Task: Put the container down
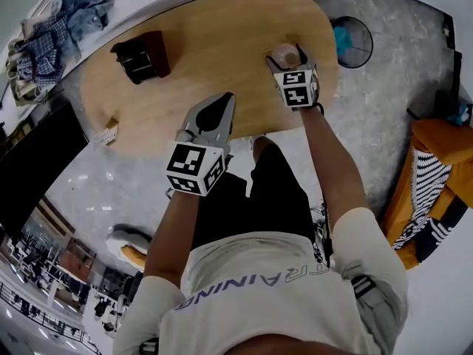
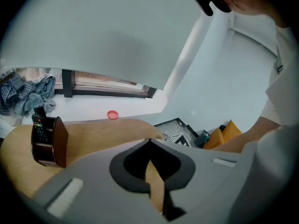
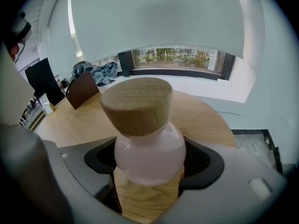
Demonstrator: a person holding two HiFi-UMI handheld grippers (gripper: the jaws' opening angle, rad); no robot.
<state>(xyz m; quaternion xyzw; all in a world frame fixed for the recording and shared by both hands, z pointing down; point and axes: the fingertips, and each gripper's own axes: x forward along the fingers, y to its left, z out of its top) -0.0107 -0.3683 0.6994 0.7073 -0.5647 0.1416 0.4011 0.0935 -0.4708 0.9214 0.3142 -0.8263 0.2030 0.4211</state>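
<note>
At the tabletop's (image 1: 222, 43) six o'clock edge, nearest the person, the left gripper (image 1: 224, 103) hangs with its fingers together and nothing between them. At two o'clock from it, the right gripper (image 1: 287, 59) has its fingers clamped on the container (image 3: 149, 157), a round pink glass body under a wooden lid (image 3: 136, 104). The container is upright over the tabletop's right end; whether its base touches the wood cannot be told. Farther out, at ten o'clock from the left gripper, a brown holder (image 1: 142, 56) with remotes stands on the tabletop. Beyond the far edge, at eleven o'clock, lies a heap of clothes (image 1: 63, 21).
</note>
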